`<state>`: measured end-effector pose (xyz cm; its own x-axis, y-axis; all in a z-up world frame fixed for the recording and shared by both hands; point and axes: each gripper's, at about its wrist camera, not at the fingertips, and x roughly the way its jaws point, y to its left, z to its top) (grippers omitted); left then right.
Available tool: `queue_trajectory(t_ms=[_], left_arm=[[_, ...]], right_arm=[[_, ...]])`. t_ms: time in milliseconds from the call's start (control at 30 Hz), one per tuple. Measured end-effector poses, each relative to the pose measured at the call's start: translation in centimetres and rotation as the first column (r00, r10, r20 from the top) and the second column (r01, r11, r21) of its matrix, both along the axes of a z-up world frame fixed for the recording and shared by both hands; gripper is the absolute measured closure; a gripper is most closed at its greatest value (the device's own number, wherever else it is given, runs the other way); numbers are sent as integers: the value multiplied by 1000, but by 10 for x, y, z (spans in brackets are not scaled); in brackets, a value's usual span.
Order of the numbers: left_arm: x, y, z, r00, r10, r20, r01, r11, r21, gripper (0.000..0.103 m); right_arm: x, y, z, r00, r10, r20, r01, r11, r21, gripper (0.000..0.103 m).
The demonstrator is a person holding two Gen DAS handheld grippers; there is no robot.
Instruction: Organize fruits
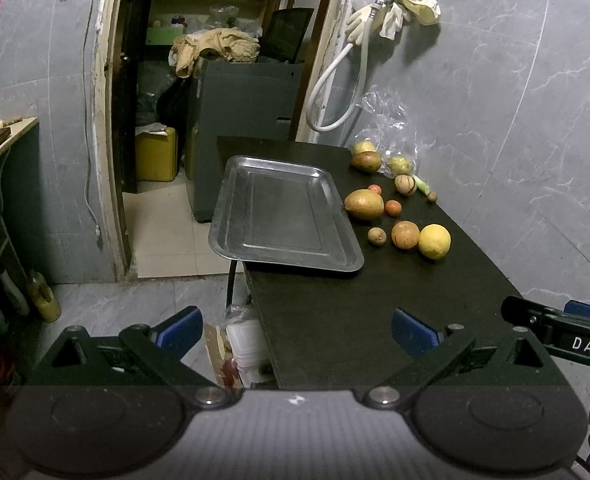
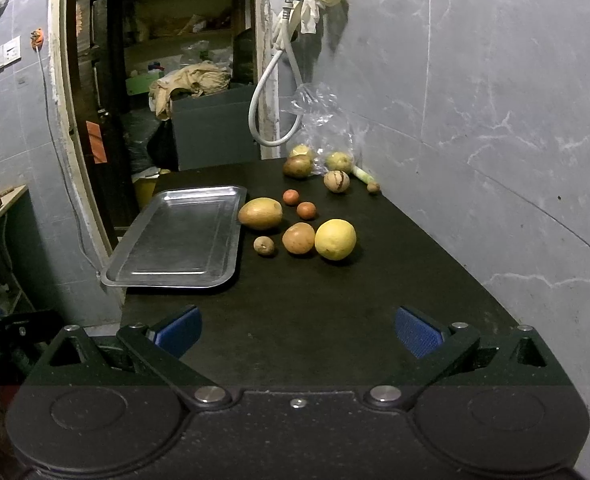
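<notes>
A bare metal tray (image 1: 283, 216) (image 2: 179, 236) lies on the left side of a black table (image 1: 375, 312) (image 2: 315, 300), overhanging its left edge. Loose fruits sit to its right: a big yellow citrus (image 1: 434, 241) (image 2: 335, 239), a mango (image 1: 364, 204) (image 2: 260, 213), a round orange-brown fruit (image 1: 405, 234) (image 2: 298, 238), a small brown one (image 1: 376, 236) (image 2: 263, 245) and two small orange ones (image 1: 392, 208) (image 2: 306, 210). More fruit lies by a plastic bag (image 1: 391, 120) (image 2: 323, 120) at the back. My left gripper (image 1: 297, 334) hangs open at the table's near left corner. My right gripper (image 2: 298, 332) is open over the near end, holding nothing.
A grey marble wall (image 2: 495, 120) runs along the table's right side. A white hose (image 1: 335, 92) and gloves hang from a tap behind the fruit. Left of the table the floor drops away, with a doorway, a grey cabinet (image 1: 243, 120), a yellow can (image 1: 155, 154) and shelves.
</notes>
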<state>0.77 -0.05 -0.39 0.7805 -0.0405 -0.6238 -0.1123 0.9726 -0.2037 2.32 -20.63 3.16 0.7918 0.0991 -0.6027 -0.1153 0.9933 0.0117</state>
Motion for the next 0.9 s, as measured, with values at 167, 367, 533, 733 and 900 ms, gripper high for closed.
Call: queue_trajectory(t_ms=[167, 367, 533, 733, 900], left_arm=[[1, 0, 0, 1000, -1, -2, 1, 1000, -1, 0], [4, 0, -4, 1000, 1, -17, -1, 1000, -3, 0], [6, 0, -7, 999, 2, -33, -2, 1000, -6, 0], [14, -3, -17, 995, -5, -97, 5, 1000, 0, 0], [22, -2, -22, 992, -14, -126, 11, 1000, -23, 0]], right_arm=[[1, -1, 0, 1000, 0, -2, 0, 1000, 1, 0], [2, 1, -2, 1000, -1, -11, 1, 1000, 4, 0], [5, -1, -4, 1000, -7, -23, 7, 1000, 10, 0], [10, -2, -6, 999, -10, -37, 11, 1000, 8, 0], [15, -4, -10, 998, -15, -57, 15, 1000, 10, 0]])
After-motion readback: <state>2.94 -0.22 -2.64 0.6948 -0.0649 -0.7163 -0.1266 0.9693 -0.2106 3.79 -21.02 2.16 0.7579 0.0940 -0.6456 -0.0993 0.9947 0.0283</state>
